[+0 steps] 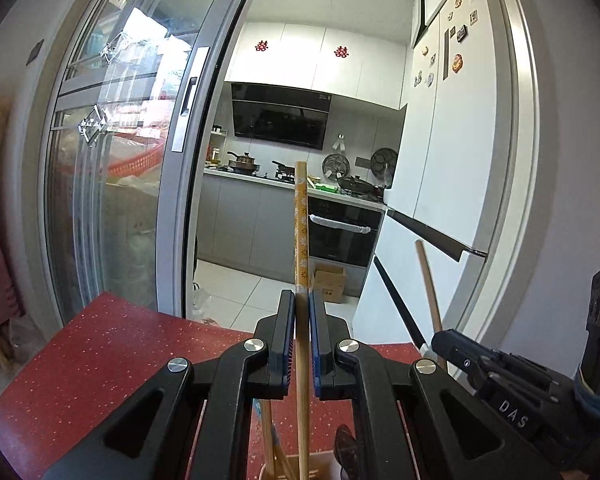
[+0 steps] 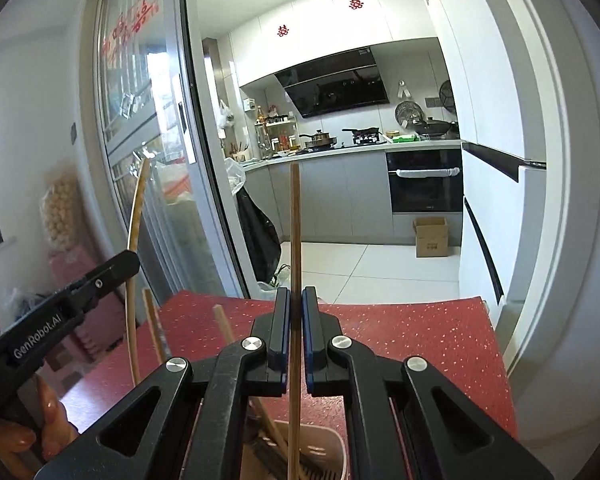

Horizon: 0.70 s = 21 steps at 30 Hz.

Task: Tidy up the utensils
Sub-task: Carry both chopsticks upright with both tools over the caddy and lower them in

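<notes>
My left gripper is shut on a wooden chopstick with a yellow flowered top, held upright; its lower end reaches down toward a utensil holder at the bottom edge. My right gripper is shut on a plain wooden chopstick, also upright, its lower end inside a beige utensil holder with other sticks. The right gripper shows in the left wrist view with its chopstick. The left gripper shows in the right wrist view with its chopstick.
A red speckled table lies under both grippers. More wooden sticks stand in the holder. Behind are a sliding glass door, a white fridge and a kitchen with stove and oven. A cardboard box sits on the floor.
</notes>
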Motion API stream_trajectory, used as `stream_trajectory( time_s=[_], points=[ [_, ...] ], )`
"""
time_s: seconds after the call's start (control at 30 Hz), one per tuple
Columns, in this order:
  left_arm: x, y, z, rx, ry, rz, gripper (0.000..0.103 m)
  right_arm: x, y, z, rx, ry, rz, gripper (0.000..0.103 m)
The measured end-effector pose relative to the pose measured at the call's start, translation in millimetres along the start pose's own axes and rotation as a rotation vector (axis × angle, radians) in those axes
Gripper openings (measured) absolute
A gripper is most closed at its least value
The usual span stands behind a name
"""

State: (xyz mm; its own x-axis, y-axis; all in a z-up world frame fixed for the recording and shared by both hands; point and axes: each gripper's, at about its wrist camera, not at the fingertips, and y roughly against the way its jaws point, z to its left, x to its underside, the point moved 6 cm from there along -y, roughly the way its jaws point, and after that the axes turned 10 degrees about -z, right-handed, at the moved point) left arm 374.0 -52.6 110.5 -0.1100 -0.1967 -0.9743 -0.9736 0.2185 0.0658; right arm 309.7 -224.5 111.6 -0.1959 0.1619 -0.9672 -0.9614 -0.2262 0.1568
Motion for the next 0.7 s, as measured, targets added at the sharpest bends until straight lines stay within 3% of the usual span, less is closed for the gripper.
stream_trajectory(
  time_s=[0.43, 0.7],
  points=[
    [12.5, -0.4, 2.4, -0.027, -0.007, -0.022, 0.036, -4.2, -24.5, 5.8, -0.057, -0.011, -0.026, 0.006],
    [32.2, 12.0, -2.3, -0.045, -0.044, -0.028, 0.036, 23.0, -26.2, 11.7, -0.069, 0.056, -0.039, 0.006]
  ],
)
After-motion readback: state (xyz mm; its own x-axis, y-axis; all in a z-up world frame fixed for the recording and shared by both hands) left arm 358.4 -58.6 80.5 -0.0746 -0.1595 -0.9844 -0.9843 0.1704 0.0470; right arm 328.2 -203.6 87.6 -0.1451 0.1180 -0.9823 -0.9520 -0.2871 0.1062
